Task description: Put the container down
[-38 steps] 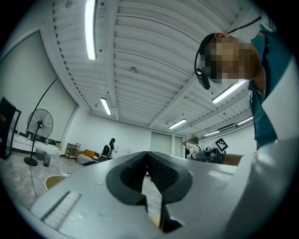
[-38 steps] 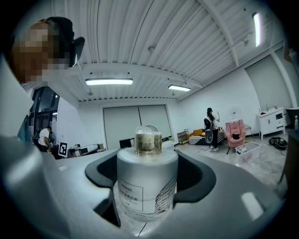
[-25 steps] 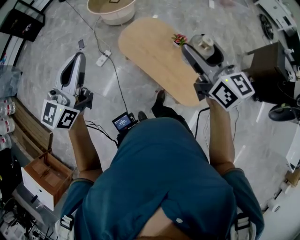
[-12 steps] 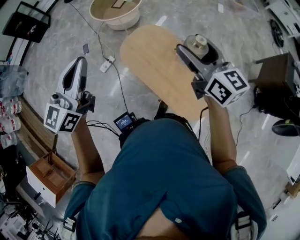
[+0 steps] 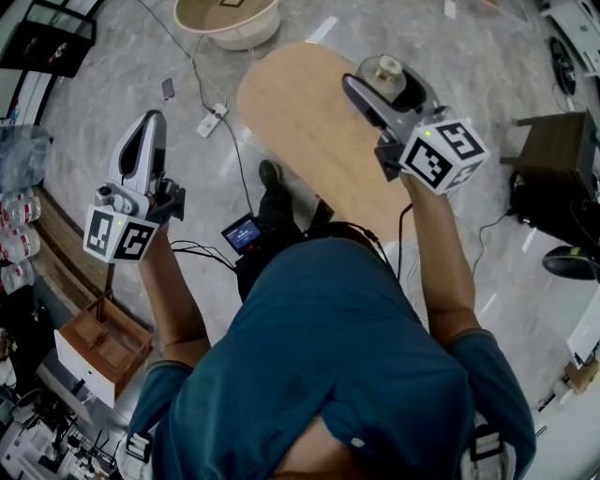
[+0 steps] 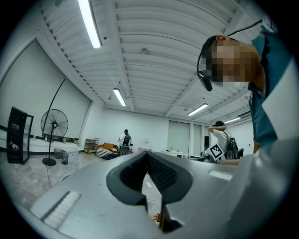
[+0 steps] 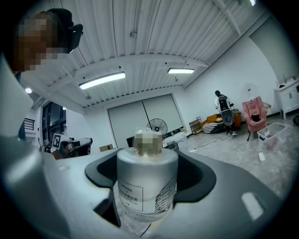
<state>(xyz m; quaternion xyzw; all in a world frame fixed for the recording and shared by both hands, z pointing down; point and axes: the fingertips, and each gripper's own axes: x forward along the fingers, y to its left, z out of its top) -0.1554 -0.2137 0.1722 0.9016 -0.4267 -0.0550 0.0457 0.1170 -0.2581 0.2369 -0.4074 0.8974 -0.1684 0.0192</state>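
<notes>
My right gripper (image 5: 388,86) is shut on the container (image 5: 387,69), a frosted clear bottle with a beige cap. It hangs above the far right part of the oval wooden table (image 5: 305,122). In the right gripper view the container (image 7: 147,179) stands upright between the dark pads (image 7: 194,175), its white label facing the camera. My left gripper (image 5: 147,129) is held out over the floor to the left of the table. In the left gripper view its pads (image 6: 163,175) meet with nothing between them.
A beige basin (image 5: 228,21) sits on the floor beyond the table. A power strip (image 5: 209,117) and cables trail across the marble floor. A brown open box (image 5: 98,342) lies at the lower left, and a dark cabinet (image 5: 553,155) stands at the right.
The right gripper with the container has drifted up and left over the table, and the small flower pot is now hidden behind it. The left gripper has barely moved. The person has stepped forward.
</notes>
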